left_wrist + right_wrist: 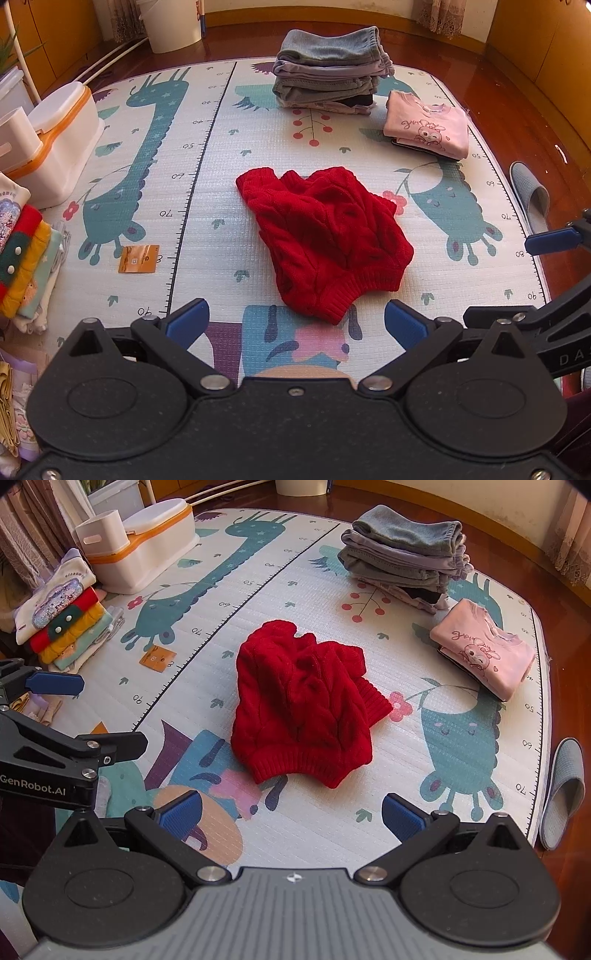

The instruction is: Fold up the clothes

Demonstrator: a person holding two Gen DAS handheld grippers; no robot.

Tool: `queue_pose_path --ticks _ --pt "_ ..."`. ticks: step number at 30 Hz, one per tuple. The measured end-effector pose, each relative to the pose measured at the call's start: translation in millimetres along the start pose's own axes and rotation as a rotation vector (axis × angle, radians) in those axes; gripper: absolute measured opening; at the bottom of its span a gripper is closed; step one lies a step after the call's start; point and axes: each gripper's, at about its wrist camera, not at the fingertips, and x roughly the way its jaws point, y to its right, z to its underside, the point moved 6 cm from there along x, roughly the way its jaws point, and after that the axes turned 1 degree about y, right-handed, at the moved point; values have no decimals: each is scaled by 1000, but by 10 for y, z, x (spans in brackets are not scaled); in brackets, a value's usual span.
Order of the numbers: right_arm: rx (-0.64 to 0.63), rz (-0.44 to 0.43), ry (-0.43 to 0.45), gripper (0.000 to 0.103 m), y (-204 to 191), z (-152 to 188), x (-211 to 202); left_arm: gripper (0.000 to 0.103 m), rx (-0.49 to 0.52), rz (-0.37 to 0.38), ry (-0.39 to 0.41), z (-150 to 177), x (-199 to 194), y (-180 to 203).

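Observation:
A red cable-knit sweater point(325, 236) point(303, 705) lies crumpled in the middle of the play mat point(207, 229) point(332, 827), its ribbed hem toward me. My left gripper point(295, 323) hovers just short of the hem, open wide, with nothing between its blue pads. Beside it, my right gripper point(291, 814) is also open and empty, a little back from the hem. One blue finger point(552, 239) of the right gripper shows at the right edge of the left wrist view. A blue finger point(55, 684) of the left gripper shows at the left of the right wrist view.
A folded grey stack point(328, 70) point(402, 557) and a folded pink shirt point(428, 125) point(484, 657) sit at the far side. A colourful pile point(26, 258) point(62, 627), a white and orange box point(59, 136) and an orange card point(138, 258) lie left. A slipper point(530, 195) rests off the mat's right edge.

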Motion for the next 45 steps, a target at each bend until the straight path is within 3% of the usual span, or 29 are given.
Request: queue_pose_path --ticks 45 --pt "-27 30 8 103 14 -19 32 103 -19 28 6 -14 12 2"
